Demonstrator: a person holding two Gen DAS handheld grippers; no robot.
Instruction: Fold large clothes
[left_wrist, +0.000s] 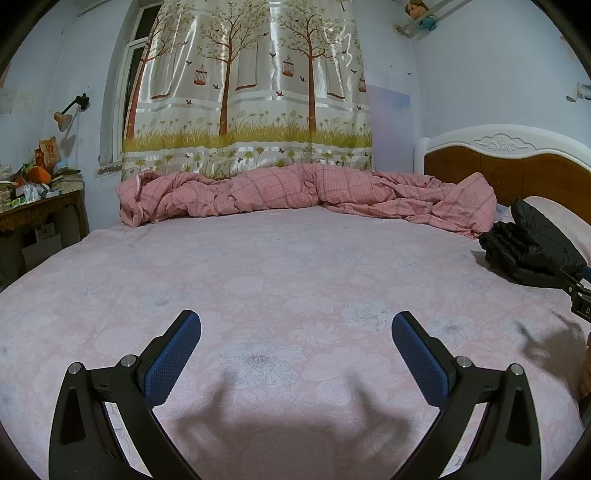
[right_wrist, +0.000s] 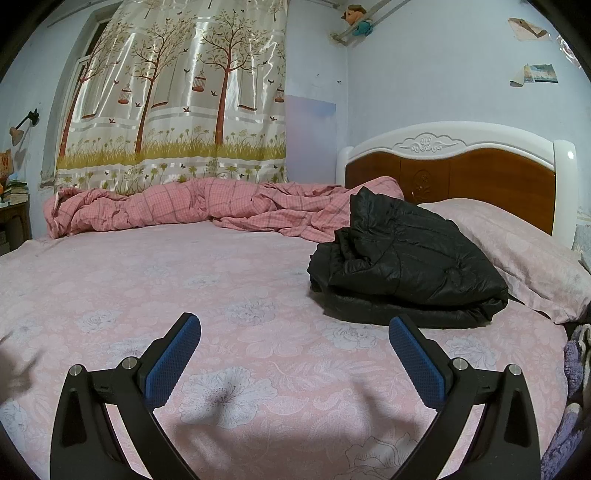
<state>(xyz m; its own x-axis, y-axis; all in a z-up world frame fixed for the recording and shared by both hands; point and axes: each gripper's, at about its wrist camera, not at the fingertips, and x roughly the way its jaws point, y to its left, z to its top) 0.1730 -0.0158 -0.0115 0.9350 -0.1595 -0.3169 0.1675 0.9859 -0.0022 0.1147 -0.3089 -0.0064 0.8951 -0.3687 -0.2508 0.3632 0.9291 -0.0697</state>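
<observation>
Currently both spread wide, empty: left gripper (left_wrist: 296, 326), right gripper (right_wrist: 294, 328); ahead-right, folded black jacket (right_wrist: 406, 254) — slippery, risks unfolding if snagged.

Black jacket (right_wrist: 406, 258), pink floral sheet (right_wrist: 184, 280), pink checked quilt (right_wrist: 177, 206), tree-print curtain (right_wrist: 177, 92).

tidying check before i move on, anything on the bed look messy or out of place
The pink checked duvet lies bunched in a crumpled roll along the bed's far edge. The black puffer jacket sits folded beside the pillow, its top layer slightly askew. Both grippers are open and empty.
</observation>
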